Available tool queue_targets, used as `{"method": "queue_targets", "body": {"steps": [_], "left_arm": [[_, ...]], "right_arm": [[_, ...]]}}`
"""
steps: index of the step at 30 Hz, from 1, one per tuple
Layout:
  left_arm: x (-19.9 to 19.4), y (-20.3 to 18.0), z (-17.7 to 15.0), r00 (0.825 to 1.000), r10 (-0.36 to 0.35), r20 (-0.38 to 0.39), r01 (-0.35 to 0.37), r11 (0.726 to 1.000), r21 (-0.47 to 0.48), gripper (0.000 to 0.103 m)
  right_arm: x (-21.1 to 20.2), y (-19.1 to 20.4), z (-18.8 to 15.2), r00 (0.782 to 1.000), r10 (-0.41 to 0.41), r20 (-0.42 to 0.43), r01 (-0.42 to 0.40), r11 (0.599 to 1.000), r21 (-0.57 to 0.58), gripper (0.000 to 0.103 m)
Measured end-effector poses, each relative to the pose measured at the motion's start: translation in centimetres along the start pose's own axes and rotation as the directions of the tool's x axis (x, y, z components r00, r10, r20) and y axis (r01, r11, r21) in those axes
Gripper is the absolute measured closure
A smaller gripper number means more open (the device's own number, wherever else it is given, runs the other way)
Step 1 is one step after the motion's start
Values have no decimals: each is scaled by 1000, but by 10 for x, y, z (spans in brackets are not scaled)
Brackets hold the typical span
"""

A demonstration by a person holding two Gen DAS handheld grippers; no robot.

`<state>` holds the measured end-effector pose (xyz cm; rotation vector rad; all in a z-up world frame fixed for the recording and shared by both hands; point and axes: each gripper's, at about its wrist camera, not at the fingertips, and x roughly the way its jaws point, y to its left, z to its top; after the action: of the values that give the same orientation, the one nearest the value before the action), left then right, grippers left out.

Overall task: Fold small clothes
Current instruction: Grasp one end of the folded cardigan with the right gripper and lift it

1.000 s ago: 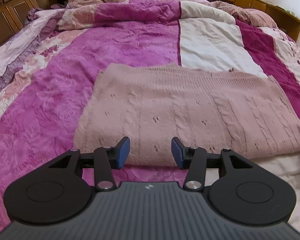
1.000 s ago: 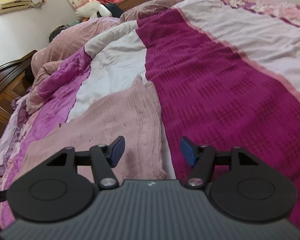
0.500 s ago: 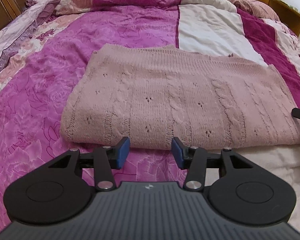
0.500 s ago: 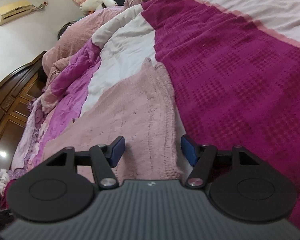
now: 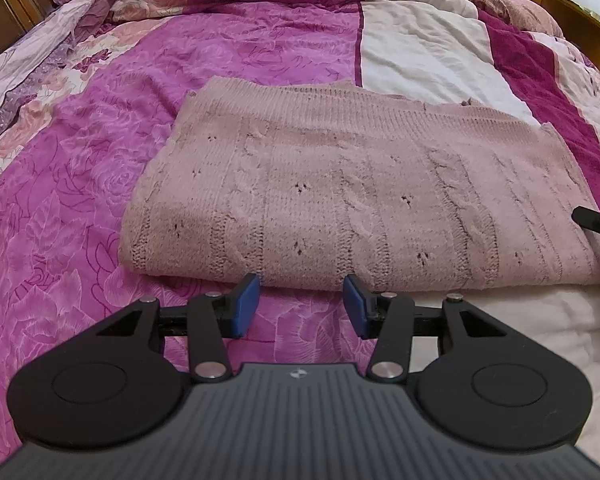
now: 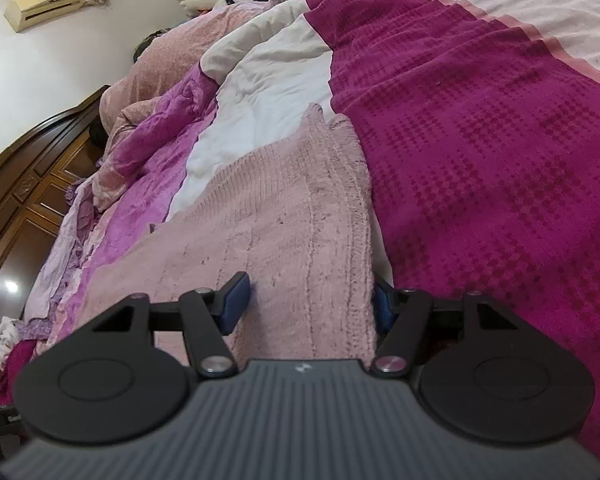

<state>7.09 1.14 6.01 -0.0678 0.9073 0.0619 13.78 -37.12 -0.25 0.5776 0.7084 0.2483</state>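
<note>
Blue pads faced each other across a clear gap on the left gripper [image 5: 302,306], its jaws about half open and holding nothing; their tips sat just at the near folded edge of the pink knitted sweater [image 5: 360,196], with magenta bedspread [image 5: 80,208] showing between them. The right gripper [image 6: 308,304] also stood apart, a little wider, straddling the sweater's right-hand edge: its left pad rested over the knit, while its right pad lay beyond the edge and was partly hidden behind it. Neither pad pressed the cloth. In the left wrist view a black tip of the right gripper showed at the sweater's far right side.

The sweater lay folded into a broad rectangle, cable-patterned, flat on the bed. It spanned the floral magenta cover, a white panel [image 5: 416,52] behind it and a dark crimson woven blanket [image 6: 500,152] along its right edge. Farther off were rumpled pink bedding [image 6: 172,56], a dark wooden headboard [image 6: 28,168] and a wall air conditioner [image 6: 44,4].
</note>
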Motion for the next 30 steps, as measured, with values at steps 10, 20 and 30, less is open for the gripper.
{"method": "queue_targets", "body": {"steps": [10,20,30], "left_arm": [[-2,4,-2,1000,-5,5,5,1000,0,49],[-14,22,0,999,16,30,-15,999,-29,49],[-30,47,-6,997,40,66,-38,999,-28,49]], "right_arm": [[-1,-8,7,991,132,11,-132,983,126,73],[-19,37,23,972,220,78,-226,970,87,75],[-22,102,29,970,225,88,-218,973,-80,75]]}}
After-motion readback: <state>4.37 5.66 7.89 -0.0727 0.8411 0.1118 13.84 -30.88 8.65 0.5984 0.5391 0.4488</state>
